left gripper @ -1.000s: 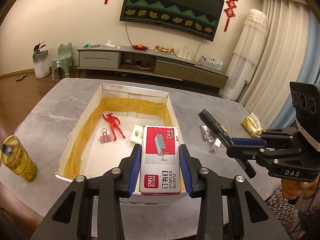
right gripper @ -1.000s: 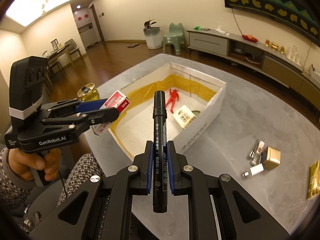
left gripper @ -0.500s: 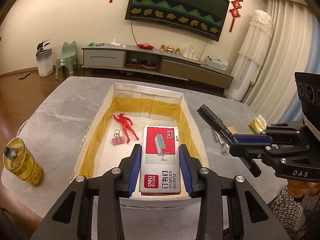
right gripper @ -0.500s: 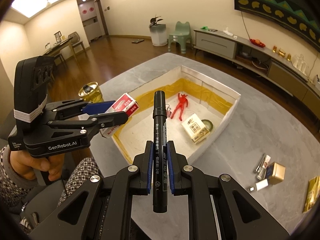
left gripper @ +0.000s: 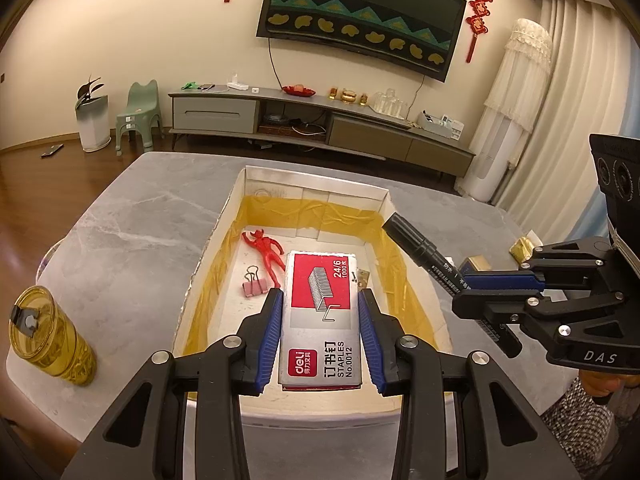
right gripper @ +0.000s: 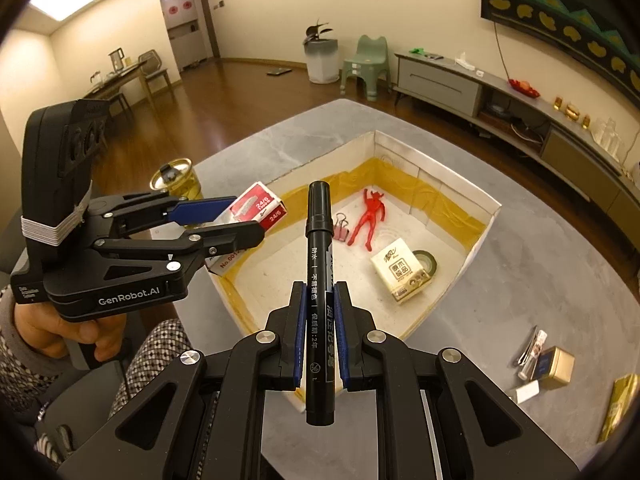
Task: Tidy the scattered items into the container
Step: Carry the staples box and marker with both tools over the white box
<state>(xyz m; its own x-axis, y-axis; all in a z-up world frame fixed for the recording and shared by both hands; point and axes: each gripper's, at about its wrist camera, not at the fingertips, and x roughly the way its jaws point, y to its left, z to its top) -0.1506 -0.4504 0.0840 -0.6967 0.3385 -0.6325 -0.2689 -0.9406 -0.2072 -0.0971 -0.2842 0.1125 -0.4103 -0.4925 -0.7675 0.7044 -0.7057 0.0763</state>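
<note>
Grey marble table carries the open box, both loads held above it for dropping in — left gripper clamped on the staples, right gripper clamped on the marker. Inside: tissue pack, tape roll, red figure, pink clip.

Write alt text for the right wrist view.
The right gripper clamps a black marker above the near edge of an open white box on a grey table. To its left, the left gripper holds a red staples box; a red figure and tissue pack lie inside.
</note>
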